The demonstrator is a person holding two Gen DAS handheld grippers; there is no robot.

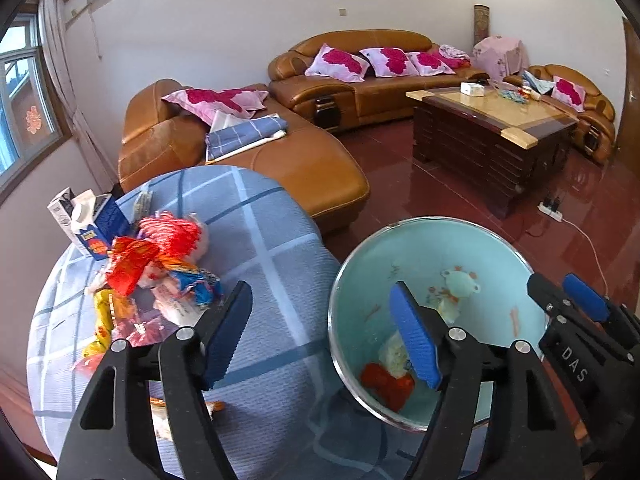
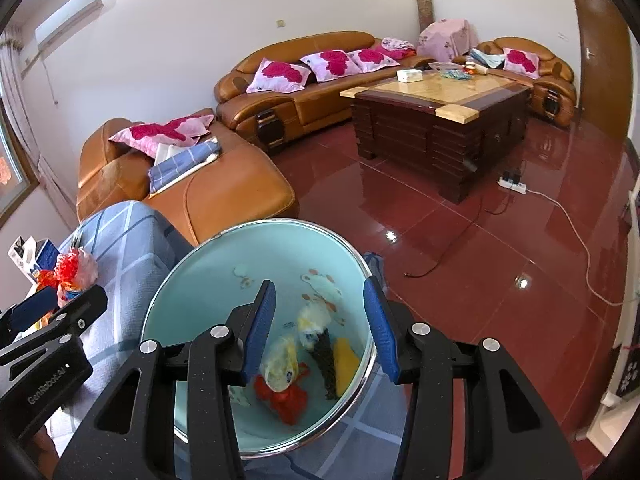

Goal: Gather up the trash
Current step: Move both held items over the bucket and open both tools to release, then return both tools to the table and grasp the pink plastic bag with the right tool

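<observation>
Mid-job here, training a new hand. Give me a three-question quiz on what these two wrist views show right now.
1. True or false: the right gripper holds a wrapper.
2. Which already lies in the bin? A) the carton B) a red wrapper C) a pillow
3. Fill in: the pile of wrappers still to collect lies on the table's blue checked ____.

Key
1. False: its jaws stand open over the bin with nothing between them; the left gripper is open too.
2. B: a red wrapper lies at the bottom; the carton stands on the table.
3. cloth
</observation>
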